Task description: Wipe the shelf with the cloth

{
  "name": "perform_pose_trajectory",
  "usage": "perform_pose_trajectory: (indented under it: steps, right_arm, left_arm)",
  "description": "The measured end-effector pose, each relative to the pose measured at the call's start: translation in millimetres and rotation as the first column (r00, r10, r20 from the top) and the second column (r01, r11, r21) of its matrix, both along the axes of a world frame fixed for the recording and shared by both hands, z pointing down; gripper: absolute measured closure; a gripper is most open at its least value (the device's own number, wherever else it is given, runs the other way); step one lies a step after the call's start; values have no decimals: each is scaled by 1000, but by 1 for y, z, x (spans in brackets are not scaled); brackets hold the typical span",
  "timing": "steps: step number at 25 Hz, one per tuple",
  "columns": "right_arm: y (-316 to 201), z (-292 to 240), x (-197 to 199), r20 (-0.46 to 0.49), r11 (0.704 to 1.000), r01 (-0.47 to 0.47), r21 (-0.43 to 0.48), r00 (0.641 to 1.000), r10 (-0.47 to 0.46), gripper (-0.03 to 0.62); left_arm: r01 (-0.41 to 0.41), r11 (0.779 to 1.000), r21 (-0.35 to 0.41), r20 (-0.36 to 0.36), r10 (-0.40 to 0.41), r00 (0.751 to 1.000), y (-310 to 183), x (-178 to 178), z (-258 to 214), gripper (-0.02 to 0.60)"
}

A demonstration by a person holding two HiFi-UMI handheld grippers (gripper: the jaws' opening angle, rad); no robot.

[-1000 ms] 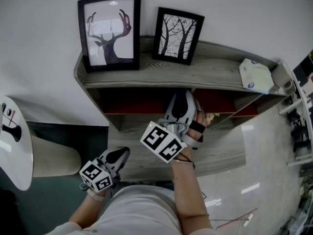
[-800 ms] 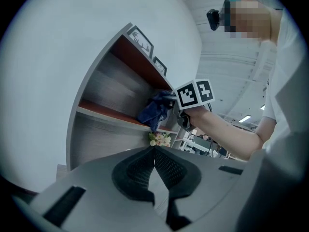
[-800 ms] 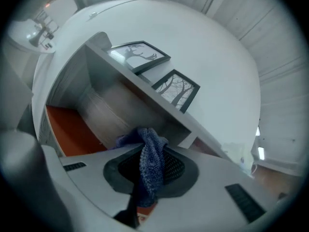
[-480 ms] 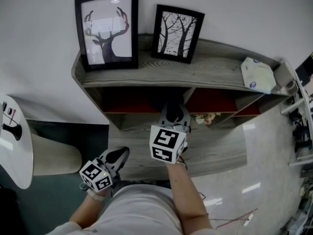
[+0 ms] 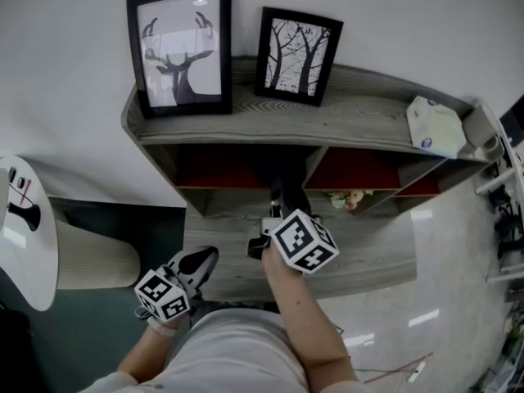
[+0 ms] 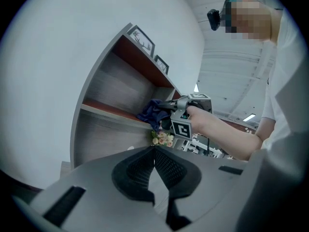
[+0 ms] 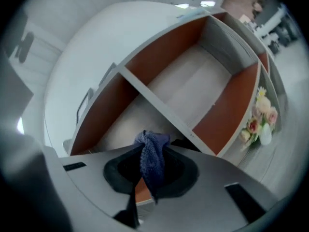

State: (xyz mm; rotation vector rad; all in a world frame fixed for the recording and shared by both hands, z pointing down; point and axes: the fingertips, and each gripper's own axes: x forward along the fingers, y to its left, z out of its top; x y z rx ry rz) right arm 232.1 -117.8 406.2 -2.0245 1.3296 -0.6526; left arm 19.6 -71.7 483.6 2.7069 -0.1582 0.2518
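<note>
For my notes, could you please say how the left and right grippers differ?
The right gripper is shut on a dark blue knitted cloth; the left gripper is shut, empty. The right gripper is at the grey wooden shelf; the left gripper hangs back from it. Shared: both are shut.

Two framed pictures (image 5: pixel 178 51) (image 5: pixel 298 56); one shelf (image 5: pixel 352 115) — one cloth (image 7: pixel 153 162).

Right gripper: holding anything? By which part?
The right gripper is shut on a dark blue knitted cloth, pinched along a bunched fold, with a wad poking out past the jaw tips.
</note>
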Motion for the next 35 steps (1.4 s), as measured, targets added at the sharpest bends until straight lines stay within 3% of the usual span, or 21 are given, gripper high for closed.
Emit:
perform_pose_trajectory:
  steps: [3,8,14,28,35]
  right_arm:
    - [1,-2,7,162,993,-24,117,987,5,539]
    - [6,1,26,308,967,-127,220,950,55,540]
    - [4,-2,38,473,919,-207,336,881,26,545]
    - [-19,-75,57,417,823,-239,515,909,3,546]
    - [-41,-63,73,459,813,-280,511,888,18,546]
  left_arm:
    - [10,1000,3,9,-10,1000,1,-2,1,566]
    - [26,1000,18,14,-26,1000,3,-1,0,566]
    - [51,998,22,17,-51,999,8,2,-3,566]
    - [123,992,28,43,-124,991,11,-2,-2,566]
    - [177,984,33,52,-178,983,0,-9,-2,566]
